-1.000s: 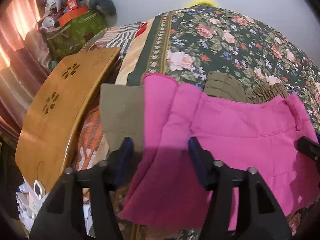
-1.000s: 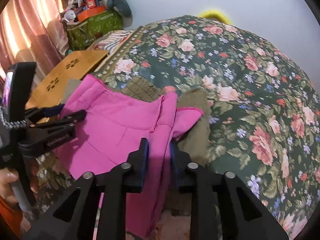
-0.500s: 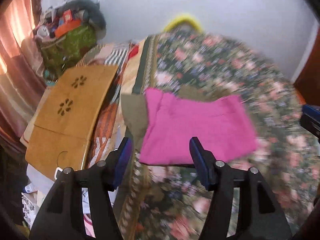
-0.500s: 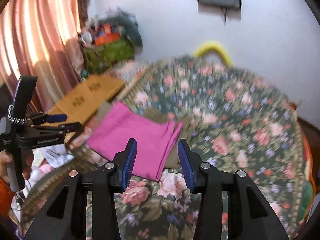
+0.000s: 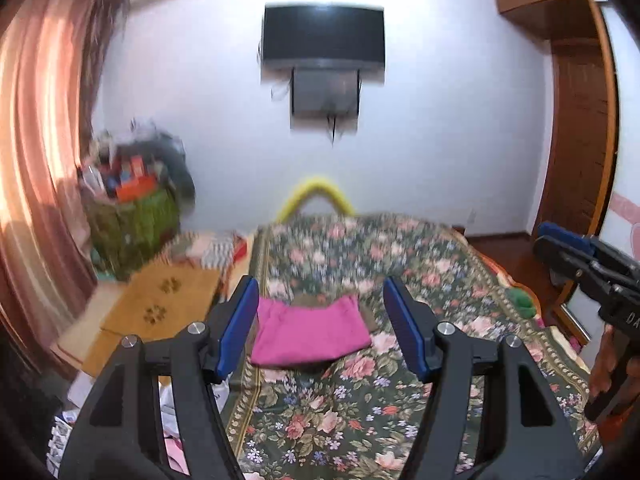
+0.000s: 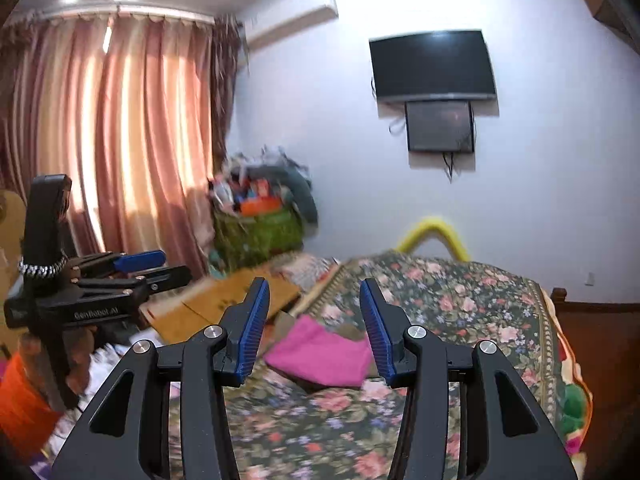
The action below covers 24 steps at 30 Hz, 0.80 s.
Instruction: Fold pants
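The pink pants [image 5: 310, 332] lie folded in a flat rectangle on the floral bedspread [image 5: 360, 408], on top of an olive garment [image 5: 316, 300] that peeks out behind them. They also show in the right wrist view [image 6: 320, 354]. My left gripper [image 5: 322, 326] is open and empty, held well back from the pants. My right gripper [image 6: 314, 328] is open and empty, also held back and above the bed. Each gripper shows in the other's view: the right one at the far right [image 5: 560, 248], the left one at the left [image 6: 156, 266].
A wooden lap table [image 5: 160, 304] leans at the bed's left side. A green bag [image 5: 132, 220] piled with clutter stands by the curtain [image 6: 112, 140]. A TV [image 5: 324, 40] hangs on the far wall. A wooden wardrobe [image 5: 580, 120] stands right.
My right gripper let go of the pink pants and opened. Both grippers pulled back and up from the bed, so the folded pants now look small and far.
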### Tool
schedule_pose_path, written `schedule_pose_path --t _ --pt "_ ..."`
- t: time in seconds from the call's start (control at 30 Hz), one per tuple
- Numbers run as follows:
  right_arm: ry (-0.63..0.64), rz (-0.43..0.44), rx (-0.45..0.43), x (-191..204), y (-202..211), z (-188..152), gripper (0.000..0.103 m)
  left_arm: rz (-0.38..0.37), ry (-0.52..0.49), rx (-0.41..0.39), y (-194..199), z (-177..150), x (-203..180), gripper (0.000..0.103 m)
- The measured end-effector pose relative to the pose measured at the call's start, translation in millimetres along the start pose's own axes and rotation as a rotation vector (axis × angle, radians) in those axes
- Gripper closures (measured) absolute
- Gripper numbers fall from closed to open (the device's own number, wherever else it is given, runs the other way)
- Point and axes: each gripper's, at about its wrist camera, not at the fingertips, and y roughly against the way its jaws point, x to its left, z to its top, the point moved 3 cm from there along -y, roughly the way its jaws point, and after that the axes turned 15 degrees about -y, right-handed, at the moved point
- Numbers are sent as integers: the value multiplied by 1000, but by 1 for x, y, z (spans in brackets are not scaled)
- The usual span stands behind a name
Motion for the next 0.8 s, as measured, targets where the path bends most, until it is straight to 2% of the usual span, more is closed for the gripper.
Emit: schedule_pose_path --t 0.13,0.23,0.3,0.37,0.4,0.47,0.57,0.67,0.8 --pt "-27 19 -48 15 32 -11 60 36 10 -78 54 -1 -18 38" --pt "-9 1 -69 19 45 -18 59 62 25 -126 88 -7 -27 38" --pt "-4 -32 -90 18 53 -21 49 80 32 -145 102 -10 -31 34" --pt "-20 -43 -112 15 61 -22 31 79 49 -157 113 -14 -34 22" --pt "-28 -40 -119 13 64 -21 27 76 56 -161 116 -17 -35 20" --pt "-47 -37 -129 12 68 -19 11 74 66 -165 121 -20 -37 14" --pt "-47 -64 -154 13 69 -18 0 84 72 -166 125 -22 -40 6" --pt "-36 -86 -148 15 72 -23 0 90 88 -180 132 -24 -41 1" --pt "-48 -86 -129 13 69 -25 0 102 93 -180 136 -25 -41 0"
